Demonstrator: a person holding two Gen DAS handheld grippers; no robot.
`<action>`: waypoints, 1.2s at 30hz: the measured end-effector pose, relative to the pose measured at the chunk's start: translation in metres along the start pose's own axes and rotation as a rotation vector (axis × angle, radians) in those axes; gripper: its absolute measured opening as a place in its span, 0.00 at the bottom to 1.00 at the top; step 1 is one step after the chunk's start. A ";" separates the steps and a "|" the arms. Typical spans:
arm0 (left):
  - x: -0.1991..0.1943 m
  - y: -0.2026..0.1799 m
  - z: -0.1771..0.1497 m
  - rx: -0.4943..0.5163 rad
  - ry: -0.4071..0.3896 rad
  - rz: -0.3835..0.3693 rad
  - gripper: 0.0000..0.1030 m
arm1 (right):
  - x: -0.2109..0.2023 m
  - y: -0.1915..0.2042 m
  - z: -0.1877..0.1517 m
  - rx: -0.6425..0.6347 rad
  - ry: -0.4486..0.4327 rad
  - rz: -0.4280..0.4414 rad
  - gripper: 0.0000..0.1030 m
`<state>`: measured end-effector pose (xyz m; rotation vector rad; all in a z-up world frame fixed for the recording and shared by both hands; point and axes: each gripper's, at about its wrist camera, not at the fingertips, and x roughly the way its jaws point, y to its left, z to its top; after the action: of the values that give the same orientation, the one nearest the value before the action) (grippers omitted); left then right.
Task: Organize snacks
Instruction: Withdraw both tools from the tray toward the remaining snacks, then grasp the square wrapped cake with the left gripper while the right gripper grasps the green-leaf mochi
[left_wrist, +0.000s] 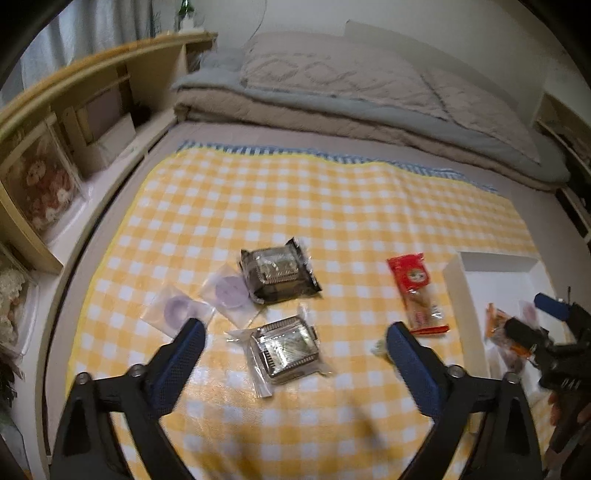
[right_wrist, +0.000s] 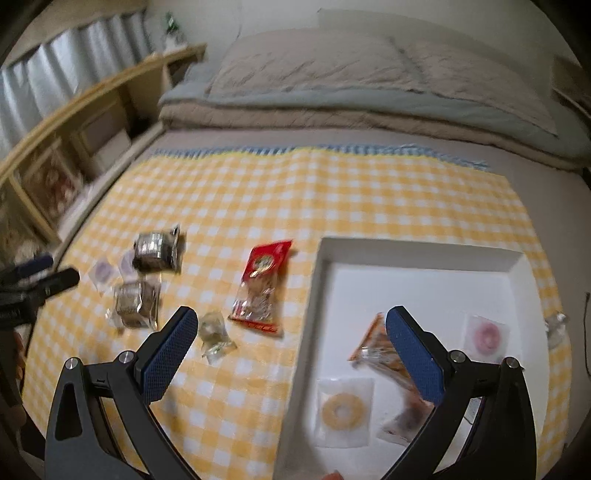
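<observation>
Left gripper (left_wrist: 295, 334) spread wide, empty, above silver pack (left_wrist: 286, 349). Right gripper (right_wrist: 291, 325) wide, empty, straddling tray (right_wrist: 314, 295) edge; orange packet (right_wrist: 373, 345) beside right finger.

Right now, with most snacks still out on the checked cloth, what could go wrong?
The two purple ring packets overlap each other and tuck under the dark cake pack, so one grab may drag the others. The right gripper hangs open over the white tray's left wall; lowering could clip it.
</observation>
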<state>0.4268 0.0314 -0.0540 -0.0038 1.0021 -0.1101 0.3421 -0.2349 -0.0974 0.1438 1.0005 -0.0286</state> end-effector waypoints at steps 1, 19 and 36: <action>0.009 0.002 0.002 -0.012 0.019 -0.006 0.83 | 0.009 0.006 0.000 -0.014 0.022 0.009 1.00; 0.139 0.021 0.013 -0.190 0.270 0.080 0.85 | 0.101 0.074 -0.022 -0.334 0.274 0.126 0.63; 0.149 0.028 -0.003 -0.154 0.315 0.121 0.87 | 0.139 0.100 -0.027 -0.396 0.335 0.078 0.50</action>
<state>0.5066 0.0459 -0.1824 -0.0681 1.3208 0.0808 0.4039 -0.1261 -0.2177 -0.1817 1.3130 0.2714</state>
